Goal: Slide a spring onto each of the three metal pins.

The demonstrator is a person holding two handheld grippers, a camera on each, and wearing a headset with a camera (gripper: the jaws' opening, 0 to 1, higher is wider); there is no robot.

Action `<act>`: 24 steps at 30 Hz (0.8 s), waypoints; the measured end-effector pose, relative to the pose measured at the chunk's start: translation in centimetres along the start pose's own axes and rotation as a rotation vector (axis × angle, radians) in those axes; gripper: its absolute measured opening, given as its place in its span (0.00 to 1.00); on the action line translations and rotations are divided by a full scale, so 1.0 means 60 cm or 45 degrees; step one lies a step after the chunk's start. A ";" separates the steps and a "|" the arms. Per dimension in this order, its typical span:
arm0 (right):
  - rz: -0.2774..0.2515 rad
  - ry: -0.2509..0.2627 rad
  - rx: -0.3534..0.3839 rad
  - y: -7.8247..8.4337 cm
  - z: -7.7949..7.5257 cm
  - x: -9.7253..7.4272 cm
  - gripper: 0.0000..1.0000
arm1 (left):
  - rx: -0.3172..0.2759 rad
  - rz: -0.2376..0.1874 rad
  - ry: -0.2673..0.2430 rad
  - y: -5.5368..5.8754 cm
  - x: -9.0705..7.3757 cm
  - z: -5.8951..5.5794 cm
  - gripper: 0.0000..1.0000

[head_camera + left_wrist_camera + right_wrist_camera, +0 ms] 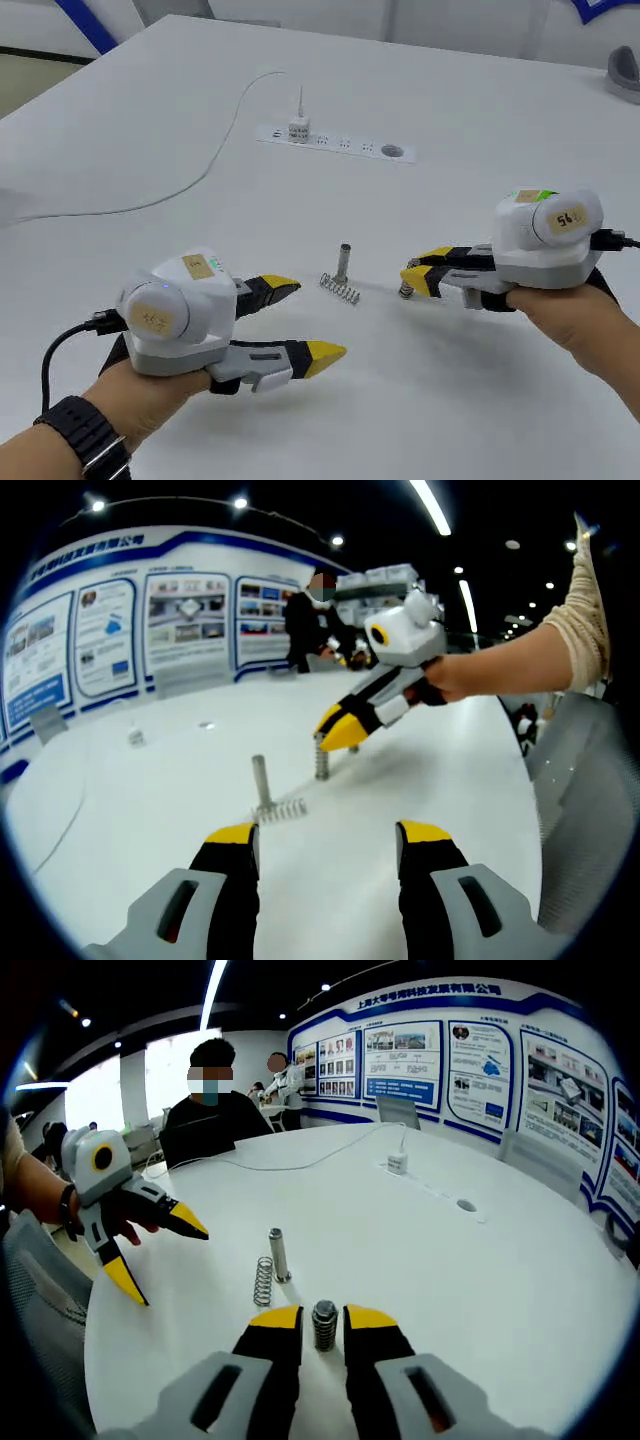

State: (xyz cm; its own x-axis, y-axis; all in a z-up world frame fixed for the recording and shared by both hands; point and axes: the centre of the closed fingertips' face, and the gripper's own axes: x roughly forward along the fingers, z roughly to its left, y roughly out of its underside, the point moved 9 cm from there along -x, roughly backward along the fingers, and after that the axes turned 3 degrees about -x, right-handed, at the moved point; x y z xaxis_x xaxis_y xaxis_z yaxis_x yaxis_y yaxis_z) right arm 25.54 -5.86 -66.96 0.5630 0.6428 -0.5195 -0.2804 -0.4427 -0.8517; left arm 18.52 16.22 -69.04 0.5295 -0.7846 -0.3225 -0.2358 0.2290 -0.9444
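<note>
A bare metal pin (344,260) (261,780) (277,1252) stands upright on the white table. A loose spring (340,289) (282,808) (263,1280) lies flat at its foot. To the right stands a second pin wrapped in a spring (405,291) (322,762) (324,1328). My right gripper (408,277) (323,1315) (340,730) is shut on that spring, one jaw on each side. At the near left, my left gripper (312,320) (325,832) (172,1267) is wide open and holds nothing, its tips short of the loose spring.
A white power strip (335,142) with a plugged-in charger (298,126) (397,1163) lies further back, and its cable (220,150) trails off to the left. A grey object (625,70) sits at the far right edge. A person (210,1110) sits across the table.
</note>
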 end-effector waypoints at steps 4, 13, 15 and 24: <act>-0.047 0.021 -0.008 -0.014 0.003 -0.010 0.19 | 0.001 0.001 -0.001 0.000 -0.001 0.001 0.56; -0.144 -0.035 -0.073 -0.049 0.043 -0.005 0.20 | 0.005 0.007 0.005 -0.002 -0.001 -0.002 0.56; -0.143 -0.055 -0.078 -0.048 0.048 0.003 0.20 | 0.006 0.009 0.005 -0.002 -0.001 -0.003 0.56; -0.071 -0.106 -0.083 -0.026 0.065 0.035 0.19 | 0.001 0.008 -0.012 0.000 -0.004 0.005 0.56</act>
State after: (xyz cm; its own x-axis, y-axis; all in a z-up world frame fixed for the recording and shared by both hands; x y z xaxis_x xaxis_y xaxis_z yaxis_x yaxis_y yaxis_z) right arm 24.13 -1.36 -66.97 0.5088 0.7161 -0.4778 -0.1980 -0.4428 -0.8745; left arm 18.64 16.57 -69.00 0.5355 -0.7779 -0.3287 -0.2382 0.2343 -0.9425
